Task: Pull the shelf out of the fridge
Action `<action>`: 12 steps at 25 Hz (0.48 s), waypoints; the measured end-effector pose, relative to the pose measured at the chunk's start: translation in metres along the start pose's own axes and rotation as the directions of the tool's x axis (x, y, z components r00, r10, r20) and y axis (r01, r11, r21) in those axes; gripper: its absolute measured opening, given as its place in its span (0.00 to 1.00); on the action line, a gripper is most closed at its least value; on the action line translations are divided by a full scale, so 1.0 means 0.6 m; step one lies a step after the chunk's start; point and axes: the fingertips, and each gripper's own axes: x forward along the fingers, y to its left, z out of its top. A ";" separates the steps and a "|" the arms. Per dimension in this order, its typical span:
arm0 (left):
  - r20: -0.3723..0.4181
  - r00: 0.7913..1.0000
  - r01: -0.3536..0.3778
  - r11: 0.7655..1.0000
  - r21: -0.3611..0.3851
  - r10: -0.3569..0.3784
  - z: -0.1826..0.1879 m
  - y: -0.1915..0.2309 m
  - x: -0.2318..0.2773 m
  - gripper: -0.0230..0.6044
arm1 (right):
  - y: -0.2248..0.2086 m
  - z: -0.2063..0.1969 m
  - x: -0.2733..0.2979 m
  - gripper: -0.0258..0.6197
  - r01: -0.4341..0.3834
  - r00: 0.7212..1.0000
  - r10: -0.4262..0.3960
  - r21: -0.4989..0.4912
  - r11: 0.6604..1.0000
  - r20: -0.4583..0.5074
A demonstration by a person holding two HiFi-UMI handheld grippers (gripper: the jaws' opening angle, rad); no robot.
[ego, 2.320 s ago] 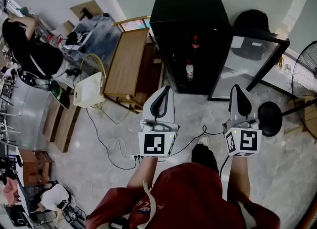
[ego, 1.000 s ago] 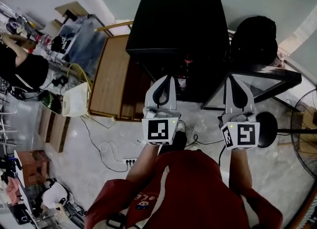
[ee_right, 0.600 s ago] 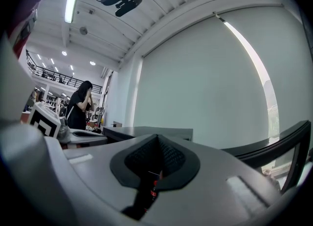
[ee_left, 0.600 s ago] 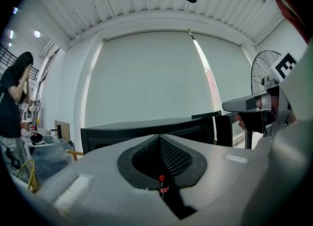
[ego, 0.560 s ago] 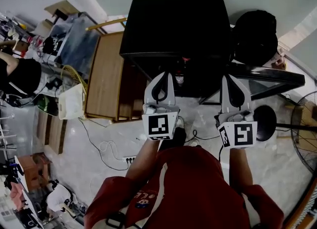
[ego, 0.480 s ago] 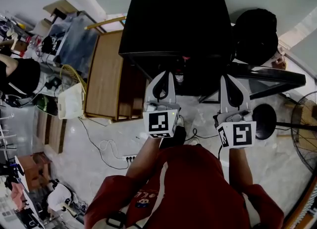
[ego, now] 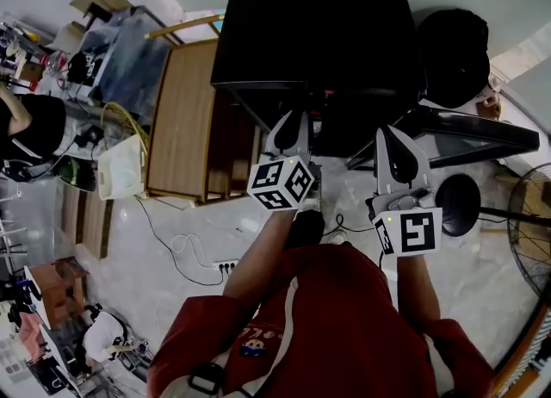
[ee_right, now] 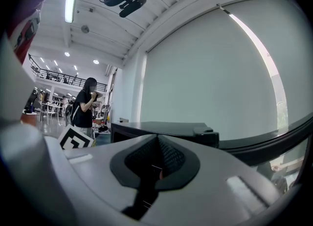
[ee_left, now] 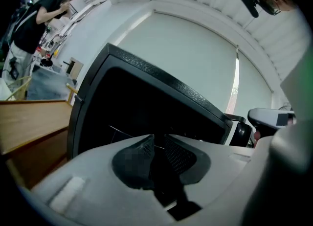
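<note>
The black fridge [ego: 318,26] stands in front of me with its glass door [ego: 456,133] swung open to the right. Its inside is dark; in the left gripper view only a thin wire edge of a shelf [ee_left: 120,132] shows in the fridge [ee_left: 146,107]. My left gripper [ego: 297,122] is rolled sideways at the mouth of the fridge. Its jaws [ee_left: 158,142] stand slightly apart and are opening, with nothing between them. My right gripper [ego: 389,136] hovers near the door's lower edge, with its jaws [ee_right: 157,144] together and empty.
A wooden table [ego: 185,121] stands against the fridge's left side, with a white bin [ego: 120,172] beside it. Cables and a power strip [ego: 225,264] lie on the floor. A black bag [ego: 452,52] and a fan's round base [ego: 456,202] are on the right.
The left gripper has rolled sideways and moved forward toward the fridge opening. The right gripper has barely shifted. Over two seconds the person has stepped closer to the fridge.
</note>
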 end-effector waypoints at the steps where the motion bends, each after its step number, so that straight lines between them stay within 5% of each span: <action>1: -0.006 1.000 0.005 1.000 -0.020 -0.005 -0.003 0.004 0.006 0.15 | 0.005 0.001 0.003 0.04 -0.003 1.000 0.003 -0.004 1.000 -0.001; 12: -0.003 1.000 0.020 0.964 -0.265 -0.021 -0.032 0.050 0.064 0.18 | 0.033 0.006 0.042 0.04 -0.019 1.000 0.018 -0.032 0.999 -0.016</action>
